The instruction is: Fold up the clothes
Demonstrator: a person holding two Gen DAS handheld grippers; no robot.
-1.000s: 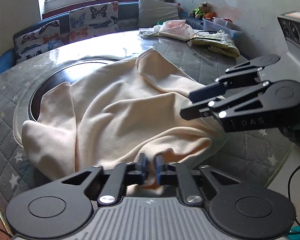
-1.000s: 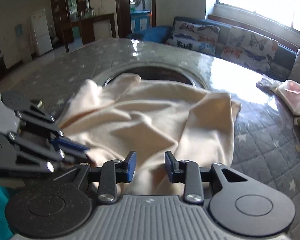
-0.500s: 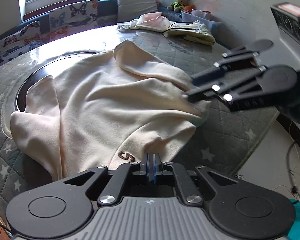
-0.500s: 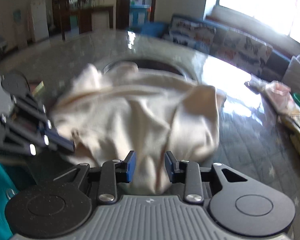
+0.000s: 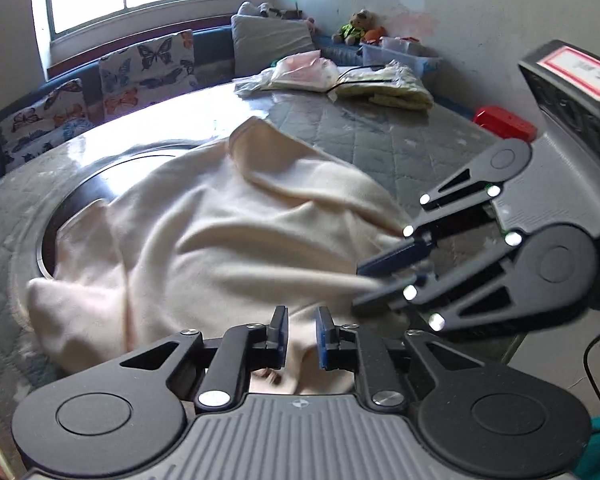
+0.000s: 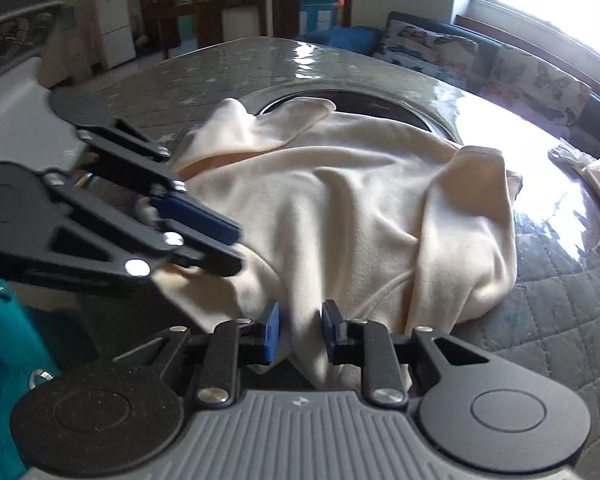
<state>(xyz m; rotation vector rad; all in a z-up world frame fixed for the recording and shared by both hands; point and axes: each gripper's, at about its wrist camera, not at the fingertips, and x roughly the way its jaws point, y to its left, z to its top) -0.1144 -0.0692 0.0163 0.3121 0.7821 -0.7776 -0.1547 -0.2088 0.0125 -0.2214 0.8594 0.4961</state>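
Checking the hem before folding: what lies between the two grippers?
In both wrist views, only the bunched near edge of the cream garment spans between the left gripper and right gripper.

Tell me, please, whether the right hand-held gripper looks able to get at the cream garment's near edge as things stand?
Probably yes: the cream garment already has a fold between the right hand-held gripper's closing jaws, nothing blocking.

Garment's near hem (behind claws), hidden
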